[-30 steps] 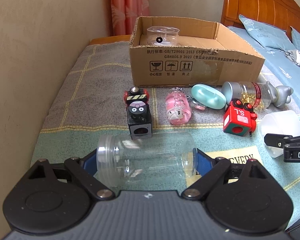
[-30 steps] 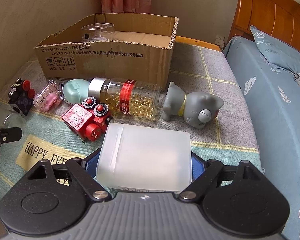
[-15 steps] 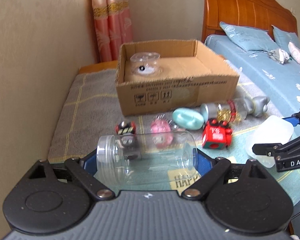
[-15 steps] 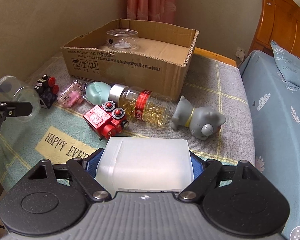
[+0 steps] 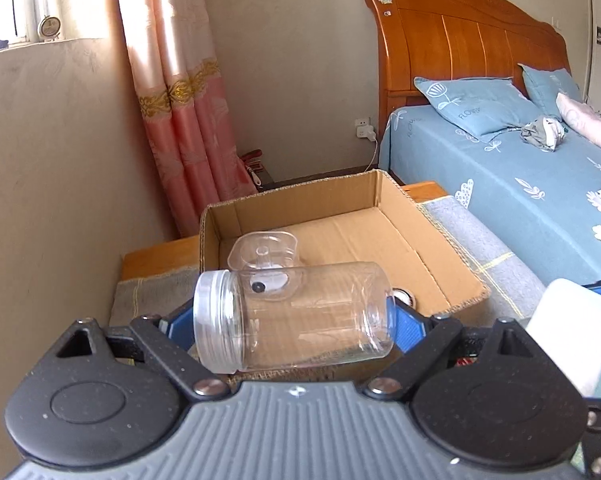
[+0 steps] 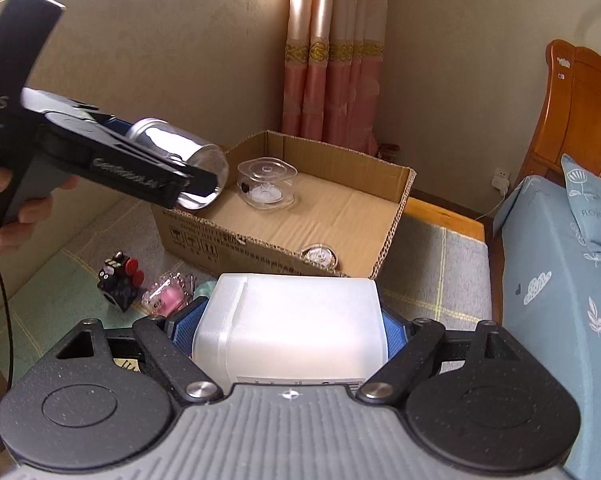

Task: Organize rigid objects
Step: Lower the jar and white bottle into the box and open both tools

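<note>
A cardboard box (image 6: pixel 300 216) is seen open on the blanket-covered surface beside the bed, a small clear container (image 6: pixel 266 187) already lying at its far left. A white plastic container (image 6: pixel 290 328) is gripped across its width by the right gripper (image 6: pixel 288 330), carried just short of the box's near wall. A clear plastic jar (image 5: pixel 292 316) is clamped end to end, lying sideways, in the left gripper (image 5: pixel 292 320) and is held over the box's left edge. Both are judged light, stiff and slick, best held across flat ends or sides. Small toys (image 6: pixel 120 280) are left on the blanket at near left.
</note>
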A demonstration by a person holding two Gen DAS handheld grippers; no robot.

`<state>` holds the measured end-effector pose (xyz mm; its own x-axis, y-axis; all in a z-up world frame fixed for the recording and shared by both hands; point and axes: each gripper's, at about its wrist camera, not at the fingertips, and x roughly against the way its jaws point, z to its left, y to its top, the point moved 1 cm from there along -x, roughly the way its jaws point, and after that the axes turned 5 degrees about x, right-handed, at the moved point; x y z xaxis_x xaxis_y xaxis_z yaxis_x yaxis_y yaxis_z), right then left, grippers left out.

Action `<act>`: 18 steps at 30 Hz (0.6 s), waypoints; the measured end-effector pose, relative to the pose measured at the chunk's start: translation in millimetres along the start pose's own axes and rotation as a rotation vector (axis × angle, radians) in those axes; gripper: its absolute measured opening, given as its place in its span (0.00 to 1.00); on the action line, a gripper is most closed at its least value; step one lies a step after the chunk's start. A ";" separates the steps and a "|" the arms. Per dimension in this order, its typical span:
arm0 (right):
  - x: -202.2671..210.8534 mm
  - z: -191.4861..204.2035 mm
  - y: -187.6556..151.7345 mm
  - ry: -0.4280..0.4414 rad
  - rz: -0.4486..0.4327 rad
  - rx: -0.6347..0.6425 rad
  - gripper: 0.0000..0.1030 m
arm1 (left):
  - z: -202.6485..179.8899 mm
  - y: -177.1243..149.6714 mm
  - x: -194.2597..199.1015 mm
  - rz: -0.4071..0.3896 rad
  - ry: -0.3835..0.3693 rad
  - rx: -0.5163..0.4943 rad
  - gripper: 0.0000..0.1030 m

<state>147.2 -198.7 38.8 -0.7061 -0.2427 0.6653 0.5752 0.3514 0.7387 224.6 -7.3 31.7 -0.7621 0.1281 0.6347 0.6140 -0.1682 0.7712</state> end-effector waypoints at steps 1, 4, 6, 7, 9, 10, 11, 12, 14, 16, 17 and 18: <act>-1.4 -2.0 4.0 -0.002 -0.002 0.002 0.85 | 0.1 4.2 -7.8 -0.001 0.020 -0.005 0.89; -7.9 -8.8 14.8 -0.007 -0.006 0.005 0.85 | 0.8 7.7 -27.2 0.016 0.012 -0.014 0.90; -13.0 -14.1 21.6 -0.005 -0.007 0.000 0.85 | 0.0 2.4 -34.4 0.028 0.010 -0.031 0.91; -15.4 -17.0 25.4 0.000 -0.011 -0.006 0.85 | -0.7 -1.2 -34.9 0.020 0.014 -0.048 0.91; -21.3 -21.5 31.3 0.011 -0.013 -0.005 0.85 | -1.6 -7.9 -33.6 0.000 0.020 -0.076 0.91; -24.5 -23.4 34.2 0.010 -0.013 -0.006 0.85 | -0.3 -10.5 -33.0 -0.001 0.011 -0.077 0.91; -27.8 -25.5 37.3 0.007 -0.013 -0.005 0.85 | 1.8 -11.8 -33.0 0.009 -0.002 -0.074 0.91; -32.0 -26.8 41.5 0.007 -0.010 0.002 0.85 | 4.9 -12.6 -32.8 0.020 -0.013 -0.064 0.91; -39.0 -29.4 47.9 0.008 -0.013 0.011 0.85 | 12.6 -15.1 -30.0 0.031 -0.045 -0.036 0.91; -49.4 -32.4 55.9 0.012 -0.008 0.026 0.85 | 19.1 -18.7 -25.5 0.031 -0.075 -0.009 0.92; -54.5 -34.0 60.0 0.016 -0.006 0.028 0.85 | 21.6 -20.8 -23.9 0.033 -0.080 -0.005 0.92; -60.1 -35.3 64.6 0.022 -0.002 0.034 0.85 | 22.7 -22.7 -22.1 0.033 -0.072 -0.009 0.93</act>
<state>241.3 -193.4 50.4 -0.6977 -0.2631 0.6663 0.5593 0.3812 0.7361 232.2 15.9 1.2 -0.7248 0.1921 0.6616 0.6360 -0.1826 0.7498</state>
